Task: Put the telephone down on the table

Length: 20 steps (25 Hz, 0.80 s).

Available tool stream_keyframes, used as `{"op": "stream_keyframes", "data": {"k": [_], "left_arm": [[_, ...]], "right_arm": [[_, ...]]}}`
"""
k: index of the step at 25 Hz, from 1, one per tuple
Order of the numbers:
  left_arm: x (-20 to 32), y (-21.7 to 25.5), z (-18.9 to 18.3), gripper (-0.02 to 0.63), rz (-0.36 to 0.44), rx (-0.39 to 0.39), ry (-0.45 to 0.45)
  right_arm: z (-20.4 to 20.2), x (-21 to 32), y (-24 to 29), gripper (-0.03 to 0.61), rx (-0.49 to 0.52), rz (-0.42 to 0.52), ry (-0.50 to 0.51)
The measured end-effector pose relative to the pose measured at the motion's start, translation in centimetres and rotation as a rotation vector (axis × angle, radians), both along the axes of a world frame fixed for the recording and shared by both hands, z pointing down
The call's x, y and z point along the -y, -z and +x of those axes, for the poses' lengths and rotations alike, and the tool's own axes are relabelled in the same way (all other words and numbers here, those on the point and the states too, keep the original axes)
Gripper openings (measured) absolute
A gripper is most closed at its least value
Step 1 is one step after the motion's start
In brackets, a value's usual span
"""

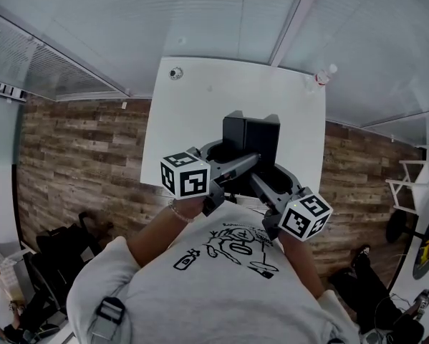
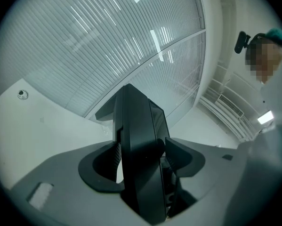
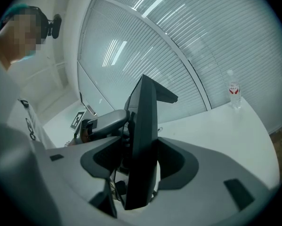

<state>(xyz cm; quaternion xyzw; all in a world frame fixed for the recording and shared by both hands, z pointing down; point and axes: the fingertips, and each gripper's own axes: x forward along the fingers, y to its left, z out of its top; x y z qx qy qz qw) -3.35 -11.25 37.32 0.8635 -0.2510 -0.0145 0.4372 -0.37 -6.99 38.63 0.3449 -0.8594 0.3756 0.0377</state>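
A black telephone (image 1: 251, 138) hangs upright over the near part of the white table (image 1: 200, 113), held from both sides. My left gripper (image 1: 237, 160) reaches in from the left and my right gripper (image 1: 266, 172) from the right. In the left gripper view the telephone (image 2: 141, 164) fills the gap of the left gripper (image 2: 141, 152), with both pads against it. In the right gripper view the telephone's dark edge (image 3: 143, 140) stands between the jaws of the right gripper (image 3: 141, 159). The left gripper's arm (image 3: 103, 121) shows just behind it.
A water bottle (image 1: 321, 77) stands at the table's far right corner, and a small round object (image 1: 175, 72) lies at the far left corner. Glass walls with blinds rise behind the table. Dark bags (image 1: 56, 253) sit on the wooden floor at left, and a white frame (image 1: 407, 185) stands at right.
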Motion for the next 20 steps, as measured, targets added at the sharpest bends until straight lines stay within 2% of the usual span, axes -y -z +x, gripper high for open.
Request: {"op": "stream_keyframes", "data": {"k": [7,20], "left_arm": [[2.9,0.3,2.1,0.298,0.011,0.010,-0.033],[3.9,0.0,6.3,0.298,-0.018,0.012,-0.009]], "right_arm": [[2.0,2.8,0.2,0.222,0.003,0.000,-0.023],[6.3,3.8,0.0,0.222,0.008,-0.018,-0.010]]}}
